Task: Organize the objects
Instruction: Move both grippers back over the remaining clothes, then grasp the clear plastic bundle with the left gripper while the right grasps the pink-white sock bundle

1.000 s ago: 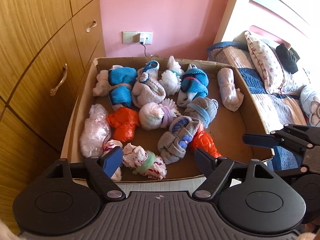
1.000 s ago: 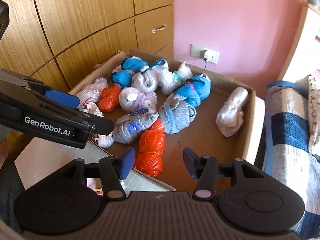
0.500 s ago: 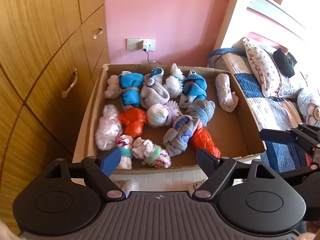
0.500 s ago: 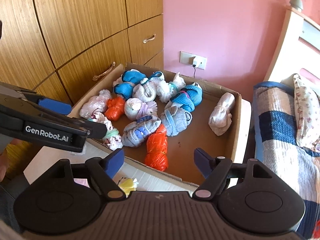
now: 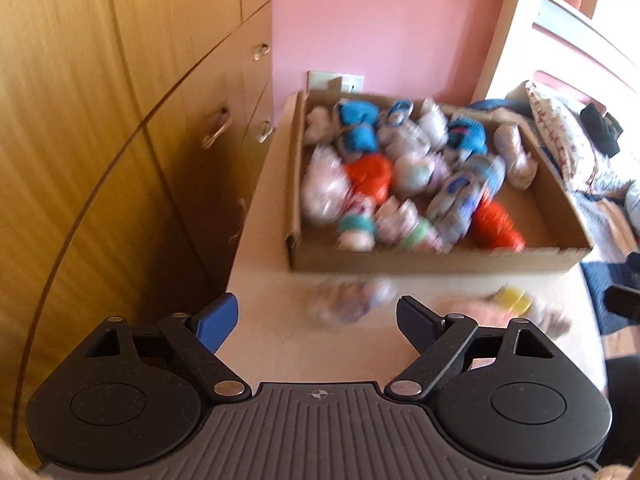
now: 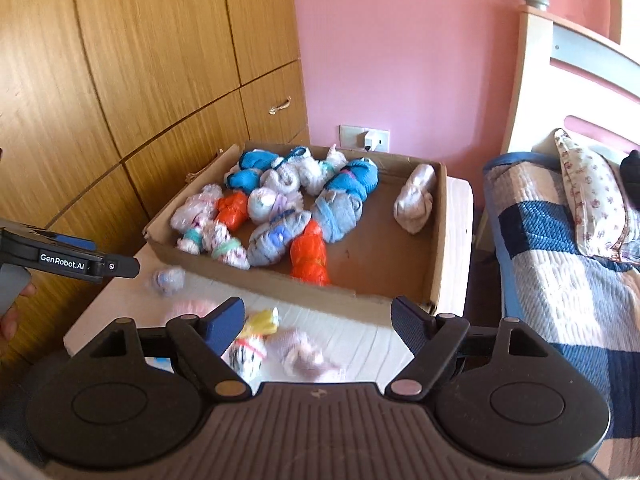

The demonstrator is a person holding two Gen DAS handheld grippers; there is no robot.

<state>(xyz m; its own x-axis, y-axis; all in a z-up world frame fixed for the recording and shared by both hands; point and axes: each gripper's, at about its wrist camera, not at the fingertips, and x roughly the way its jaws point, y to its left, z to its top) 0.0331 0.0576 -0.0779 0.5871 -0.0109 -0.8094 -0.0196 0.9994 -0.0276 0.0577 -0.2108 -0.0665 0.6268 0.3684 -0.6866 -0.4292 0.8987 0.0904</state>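
Sock bundles (image 6: 280,208) fill the left and centre of the cardboard box (image 6: 434,248) at mid-frame; several loose bundles (image 6: 256,336) lie on the tabletop (image 6: 360,336) below it, presumably awaiting sorting. Left gripper (image 5: 318,320) and right gripper (image 6: 318,320) are both empty, jaws opening wide, probably in readiness to collect the loose items. Left view is blurred.

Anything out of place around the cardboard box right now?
Yes. Several bundles lie loose on the white tabletop in front of the cardboard box, not in it: a yellow one, a pink one and a pale one.
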